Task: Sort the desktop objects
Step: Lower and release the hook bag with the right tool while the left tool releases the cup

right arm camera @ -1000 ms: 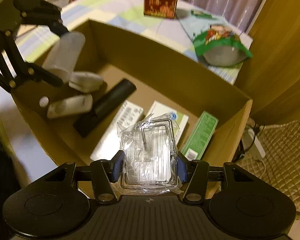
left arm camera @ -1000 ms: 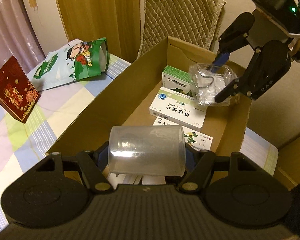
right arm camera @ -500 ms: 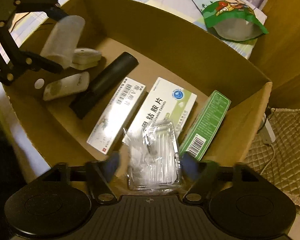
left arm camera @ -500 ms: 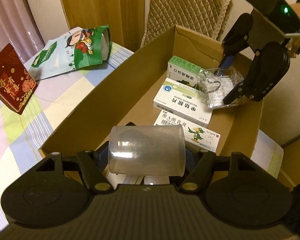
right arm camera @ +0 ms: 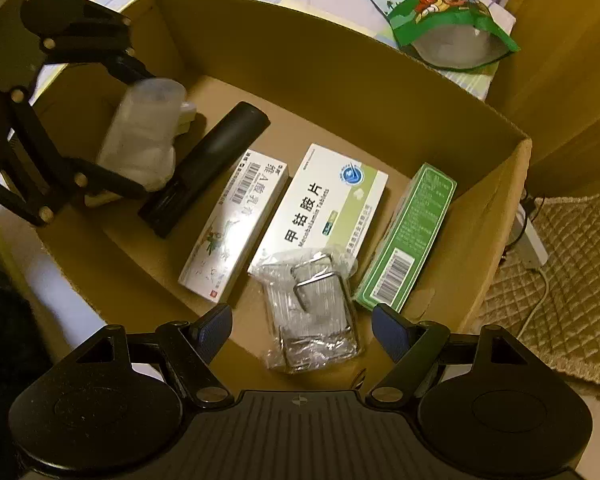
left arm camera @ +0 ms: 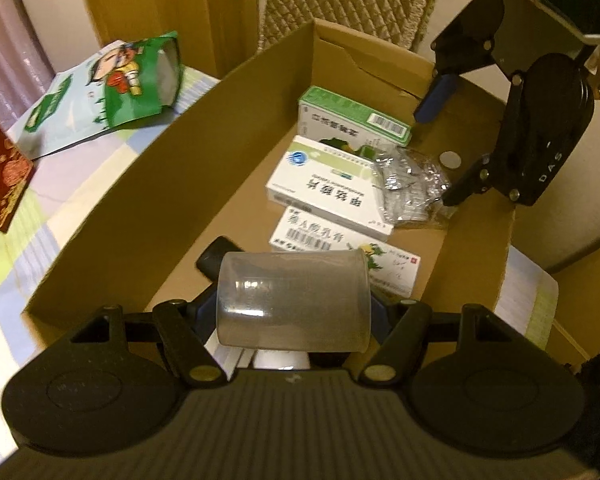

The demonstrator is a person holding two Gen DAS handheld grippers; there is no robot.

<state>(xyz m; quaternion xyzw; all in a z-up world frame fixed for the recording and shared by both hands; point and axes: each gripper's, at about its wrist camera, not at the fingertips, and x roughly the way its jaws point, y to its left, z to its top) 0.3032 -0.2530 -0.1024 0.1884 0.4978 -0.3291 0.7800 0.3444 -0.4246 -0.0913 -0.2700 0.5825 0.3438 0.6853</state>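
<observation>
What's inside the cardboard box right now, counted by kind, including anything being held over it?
Medicine cartons: 3 (green one, blue-logo tablet carton, barcode carton with the plant picture)
Clear plastic packet of metal hooks: 1
Black remote control: 1
Translucent plastic cup, gripped in the left tongs: 1
Small white items, partly hidden behind the cup: cannot count
Total: 6 countable

The white-and-green medicine box point(right arm camera: 324, 208) reads "甲钴胺片" and "Mecobalamin Tablets"; the right gripper's point(left arm camera: 440, 152) black link arm carries the letters "DAS".
</observation>
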